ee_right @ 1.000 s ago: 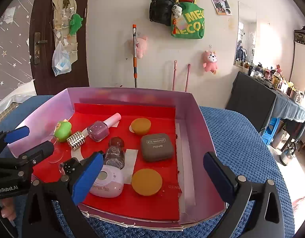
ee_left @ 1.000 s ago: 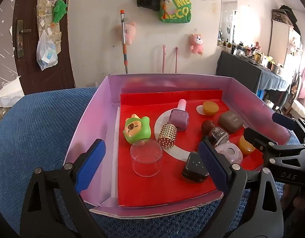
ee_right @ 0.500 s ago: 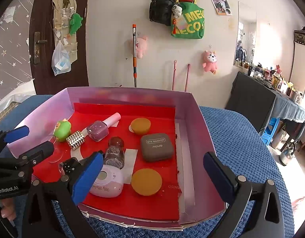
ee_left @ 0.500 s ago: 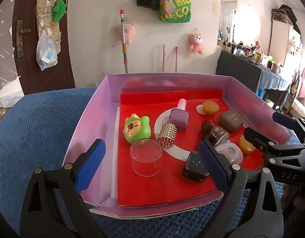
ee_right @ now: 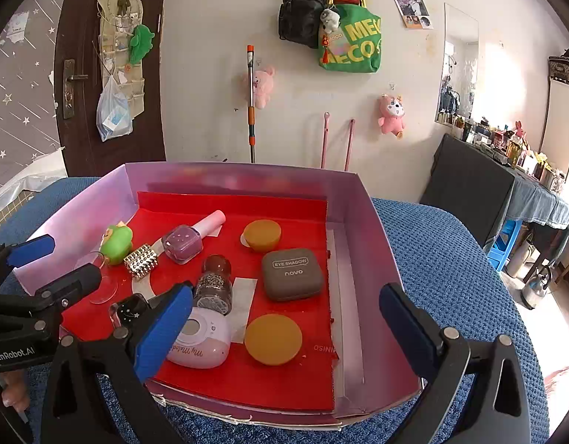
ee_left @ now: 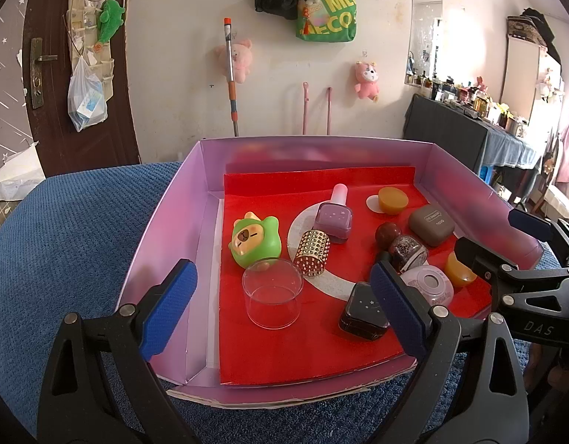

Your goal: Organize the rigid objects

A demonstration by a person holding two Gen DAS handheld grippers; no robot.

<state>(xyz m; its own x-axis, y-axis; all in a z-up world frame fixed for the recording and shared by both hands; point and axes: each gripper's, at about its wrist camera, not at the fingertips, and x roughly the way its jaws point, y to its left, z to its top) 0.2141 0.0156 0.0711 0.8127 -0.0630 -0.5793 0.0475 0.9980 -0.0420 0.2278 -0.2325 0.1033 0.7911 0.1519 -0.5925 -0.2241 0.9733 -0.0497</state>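
A pink box [ee_left: 166,229] with a red liner holds small items: a green toy [ee_left: 255,238], a clear cup [ee_left: 272,298], a gold studded cap [ee_left: 311,253], a purple nail polish bottle [ee_left: 334,214], a glitter bottle [ee_left: 400,246], a black box [ee_left: 363,312], a brown eyeshadow case [ee_right: 291,273], two orange discs [ee_right: 273,338] and a pale purple case [ee_right: 199,342]. My left gripper [ee_left: 282,307] is open and empty at the box's near edge, around the cup. My right gripper [ee_right: 284,327] is open and empty, above the near orange disc.
The box sits on a blue knitted cover [ee_left: 73,229]. A wall with hanging bags and plush toys stands behind. A dark door [ee_left: 44,74] is at the left, a cluttered dark table [ee_right: 506,185] at the right.
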